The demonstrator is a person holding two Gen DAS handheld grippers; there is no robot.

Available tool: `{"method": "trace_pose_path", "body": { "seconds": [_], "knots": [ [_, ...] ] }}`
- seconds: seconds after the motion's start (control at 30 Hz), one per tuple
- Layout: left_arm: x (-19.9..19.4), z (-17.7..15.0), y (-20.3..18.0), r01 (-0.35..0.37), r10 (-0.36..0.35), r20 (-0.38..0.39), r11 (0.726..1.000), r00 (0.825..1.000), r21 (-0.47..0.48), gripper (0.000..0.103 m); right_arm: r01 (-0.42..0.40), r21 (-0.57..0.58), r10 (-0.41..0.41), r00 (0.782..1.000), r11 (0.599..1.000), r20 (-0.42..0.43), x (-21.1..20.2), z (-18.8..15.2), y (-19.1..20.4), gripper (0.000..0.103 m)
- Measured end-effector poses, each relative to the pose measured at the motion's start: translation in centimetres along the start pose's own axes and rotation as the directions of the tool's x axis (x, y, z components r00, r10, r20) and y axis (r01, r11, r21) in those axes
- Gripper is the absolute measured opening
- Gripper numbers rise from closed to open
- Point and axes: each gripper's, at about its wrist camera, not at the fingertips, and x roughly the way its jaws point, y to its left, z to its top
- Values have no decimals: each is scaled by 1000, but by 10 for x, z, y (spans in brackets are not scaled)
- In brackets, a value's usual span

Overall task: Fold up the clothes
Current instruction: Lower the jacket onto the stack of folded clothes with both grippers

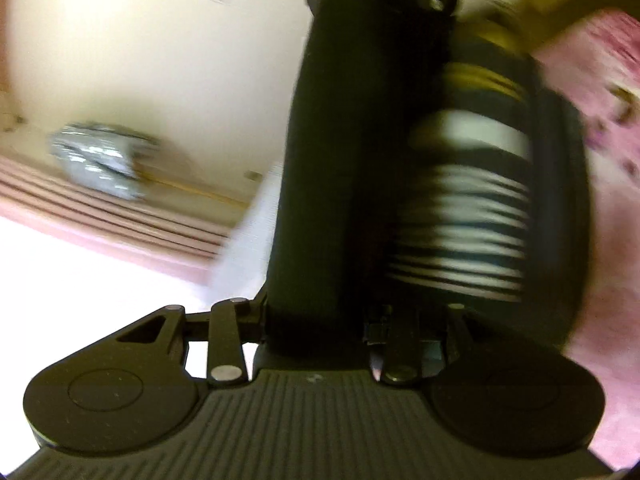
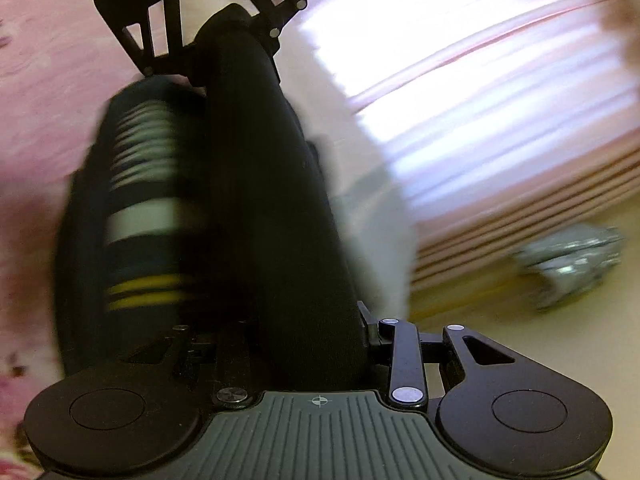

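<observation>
A dark garment with white and yellow stripes [image 1: 472, 200] is pinched between the two black fingers of my left gripper [image 1: 404, 60]. The same striped garment [image 2: 148, 200] is pinched between the fingers of my right gripper [image 2: 188, 92]. The two grippers face each other closely: the right gripper's body shows at the top of the left wrist view, and the left gripper's body [image 2: 208, 12] at the top of the right wrist view. Both views are motion-blurred. The rest of the garment is hidden behind the fingers.
A pink floral bedspread [image 1: 600, 160] lies beside and under the garment, also in the right wrist view [image 2: 40, 80]. A bright window with pink curtains [image 2: 500, 120], a cream wall [image 1: 160, 60] and a crumpled silvery object [image 1: 96, 160] are in the background.
</observation>
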Motion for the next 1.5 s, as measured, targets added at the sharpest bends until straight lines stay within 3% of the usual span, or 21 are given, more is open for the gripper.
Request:
{"method": "trace_pose_path", "body": {
  "seconds": [0.13,0.23,0.3,0.33,0.37,0.57,0.6,0.63,0.73,0.9,1.1,1.4,1.5],
  "knots": [
    [-14,-5,-19,-19,19,1,999,1000,-37,37,27,22,-27,999,999,20,-10,-9,16,34],
    [-9,-6,-13,-15,15,-6,1000,1000,-13,40,46,10,-46,999,999,-1,-10,-6,18,40],
    [-6,-9,-9,-11,11,-4,1000,1000,0,42,72,-1,-72,997,997,-24,-14,-1,23,52],
    [-3,-8,-11,-13,13,-3,1000,1000,4,42,86,-1,-86,996,996,-29,-17,-1,23,66],
    [-1,-8,-14,-16,16,-2,1000,1000,7,42,101,2,-101,994,995,-30,-16,-1,25,71],
    [-6,-9,-19,-27,26,24,1000,999,10,43,68,60,-65,996,996,-60,-16,-10,26,70],
    [-8,-9,-20,-26,26,28,1000,999,4,43,64,78,-59,996,995,-61,-17,-9,27,67],
    [-7,-9,-19,-20,20,26,1000,999,-8,42,56,100,-49,996,993,-71,-15,-7,27,47],
    [-1,-10,-18,0,1,15,999,1000,-48,38,32,139,-19,995,990,-96,-10,1,30,39],
    [7,-19,-30,25,-26,-13,996,1000,-81,38,11,126,1,995,992,-99,-12,13,54,39],
    [5,-14,-25,22,-24,-17,996,1000,-84,39,-4,169,24,993,986,-118,-12,12,45,39],
    [2,-16,-41,37,-39,-27,998,999,-60,37,-34,130,49,992,991,-117,-18,7,74,39],
    [2,-12,-32,38,-40,-35,998,999,-57,42,-43,132,58,991,990,-119,-17,6,65,39]
  ]
}}
